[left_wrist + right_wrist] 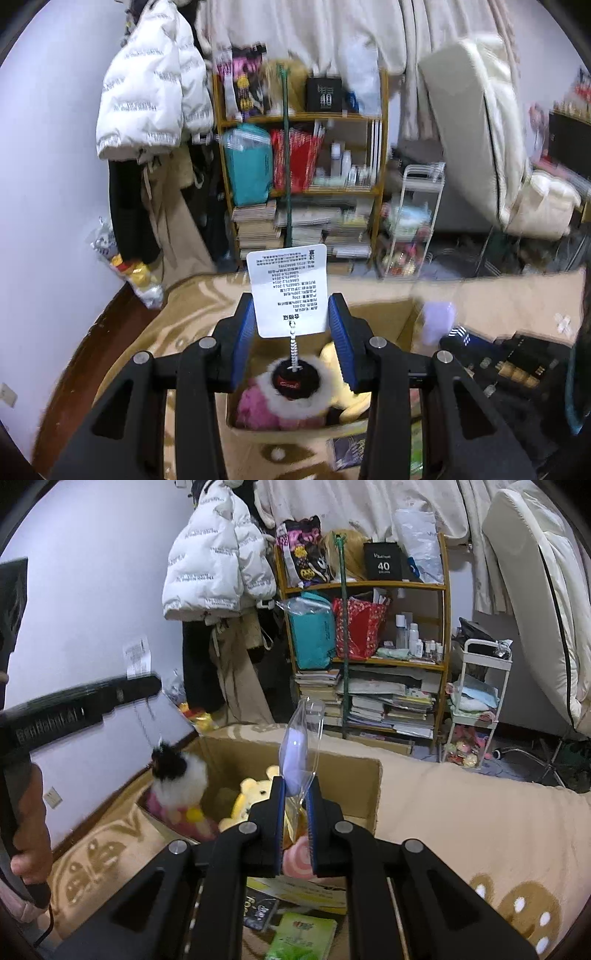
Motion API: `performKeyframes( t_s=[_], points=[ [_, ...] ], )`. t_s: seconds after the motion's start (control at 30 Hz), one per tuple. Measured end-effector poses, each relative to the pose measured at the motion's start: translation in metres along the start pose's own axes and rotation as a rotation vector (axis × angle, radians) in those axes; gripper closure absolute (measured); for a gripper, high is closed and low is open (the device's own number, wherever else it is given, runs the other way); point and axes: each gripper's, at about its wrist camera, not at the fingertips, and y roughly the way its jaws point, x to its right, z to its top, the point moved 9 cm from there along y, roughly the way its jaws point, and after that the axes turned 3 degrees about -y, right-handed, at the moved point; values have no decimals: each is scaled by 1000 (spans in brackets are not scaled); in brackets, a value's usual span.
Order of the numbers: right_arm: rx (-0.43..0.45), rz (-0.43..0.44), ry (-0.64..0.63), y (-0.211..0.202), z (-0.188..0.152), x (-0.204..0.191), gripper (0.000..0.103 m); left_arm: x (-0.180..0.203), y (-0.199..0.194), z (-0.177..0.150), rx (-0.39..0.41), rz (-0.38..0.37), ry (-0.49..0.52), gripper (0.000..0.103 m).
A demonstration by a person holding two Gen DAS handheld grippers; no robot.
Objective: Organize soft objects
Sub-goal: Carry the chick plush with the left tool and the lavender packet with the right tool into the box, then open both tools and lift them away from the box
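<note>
While your left claw (291,321) stands wide around the white hang tag (289,290), its furry plush (295,387) dangles over the cardboard box (364,775), your right claw (296,794) narrow, pinching an upright clear bag (300,753), long axis vertical.

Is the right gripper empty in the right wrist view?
No, the right gripper is closed on a clear plastic bag with something pale inside, above the cardboard box.
</note>
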Motion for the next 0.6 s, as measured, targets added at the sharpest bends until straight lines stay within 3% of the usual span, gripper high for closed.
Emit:
performKeyframes(
  t_s=[0.27,0.5,0.6],
  points=[
    [-57,-29,-8,19,-21,8,91,3,27,-52,-97,16,12,64],
    [-81,-34,-17,22,-29,8,90,5,30,-68,-124,25,27,63],
    [-80,-22,-9,21,-28,8,90,3,29,-67,-132,24,11,44]
  ],
)
